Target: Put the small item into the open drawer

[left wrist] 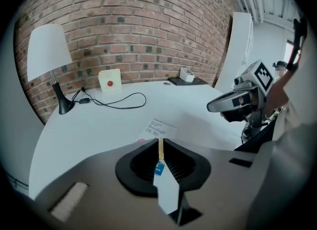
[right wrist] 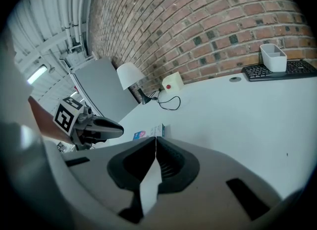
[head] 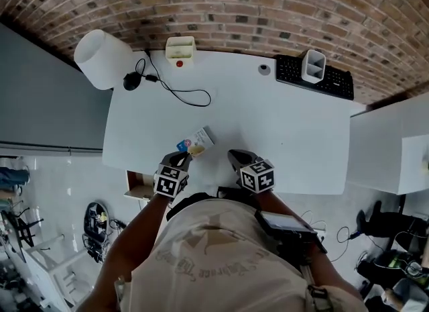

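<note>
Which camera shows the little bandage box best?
The head view: the bandage box lies whole on the white desk. The left gripper view shows only its printed end above the jaws; the right gripper view shows a small part.

We note open table [head: 281, 129] from 12 to 3 o'clock; bandage box [head: 200, 140] at 11, cable [head: 167, 87] and lamp [head: 100, 59] beyond; keyboard [head: 289, 70] at 1.
</note>
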A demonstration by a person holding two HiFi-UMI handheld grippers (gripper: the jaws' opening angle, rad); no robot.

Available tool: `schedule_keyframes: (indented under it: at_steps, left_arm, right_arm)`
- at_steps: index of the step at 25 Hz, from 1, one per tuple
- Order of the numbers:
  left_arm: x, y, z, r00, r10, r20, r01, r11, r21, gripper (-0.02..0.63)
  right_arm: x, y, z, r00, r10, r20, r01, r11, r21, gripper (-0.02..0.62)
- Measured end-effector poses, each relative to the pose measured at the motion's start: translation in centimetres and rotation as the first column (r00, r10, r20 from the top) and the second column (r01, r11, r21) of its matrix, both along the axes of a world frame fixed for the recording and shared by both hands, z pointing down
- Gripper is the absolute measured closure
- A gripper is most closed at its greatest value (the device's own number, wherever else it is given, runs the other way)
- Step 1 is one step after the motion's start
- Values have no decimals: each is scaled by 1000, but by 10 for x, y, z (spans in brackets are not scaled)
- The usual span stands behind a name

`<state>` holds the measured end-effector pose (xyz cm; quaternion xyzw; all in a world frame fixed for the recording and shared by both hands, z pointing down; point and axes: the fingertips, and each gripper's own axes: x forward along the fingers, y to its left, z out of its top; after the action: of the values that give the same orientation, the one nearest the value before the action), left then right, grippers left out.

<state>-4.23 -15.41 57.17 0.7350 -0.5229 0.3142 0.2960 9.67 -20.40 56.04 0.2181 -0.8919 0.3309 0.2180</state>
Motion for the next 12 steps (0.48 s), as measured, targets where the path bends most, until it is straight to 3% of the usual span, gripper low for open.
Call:
schedule_keyframes:
  at_steps: [3, 12]
  left_arm:
    - [-2, -3, 3, 1000, 20, 13, -19, 999, -32, 509]
    - [1, -17, 15, 998, 44, 36, -41, 996, -84, 349]
  right_arm:
    - [-4, -5, 0, 1000, -7, 6, 7, 1000, -4, 589]
    - [1, -12, 6, 1000, -10, 10, 10, 1000, -17, 589]
